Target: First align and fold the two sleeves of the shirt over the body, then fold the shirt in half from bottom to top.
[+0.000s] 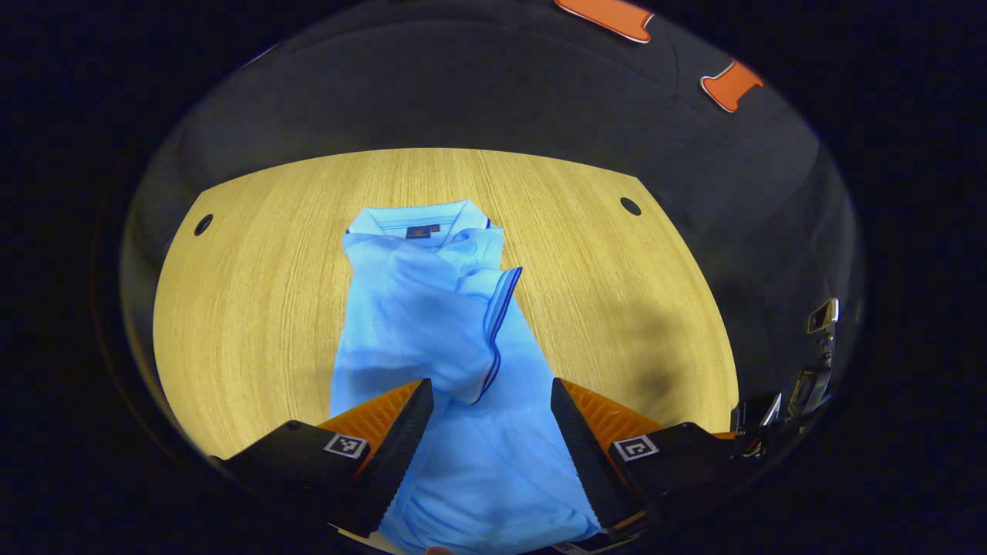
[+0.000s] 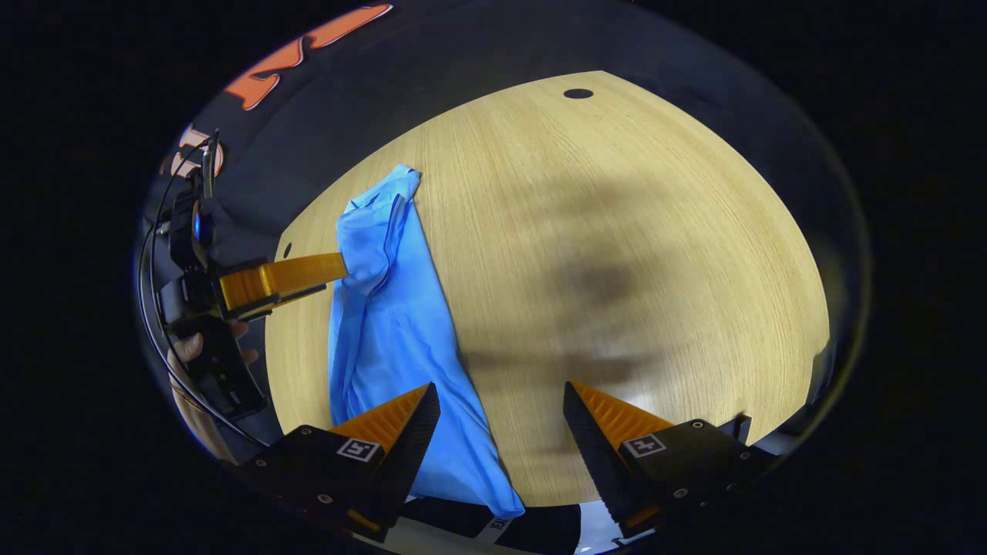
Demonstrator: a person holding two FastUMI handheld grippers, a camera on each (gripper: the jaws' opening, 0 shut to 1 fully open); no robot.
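Ridged left claw (image 1: 490, 397) straddles crumpled blue shirt (image 1: 432, 324).

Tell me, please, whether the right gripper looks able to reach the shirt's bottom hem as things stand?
Probably yes: the right gripper is open, and the shirt lies flat on the table, its near edge between the fingers with nothing over it.

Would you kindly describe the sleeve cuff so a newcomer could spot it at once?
On the wooden table lies a light blue shirt, collar at the far end. The cuff lies folded across its chest, the only edge trimmed with dark blue stripes.
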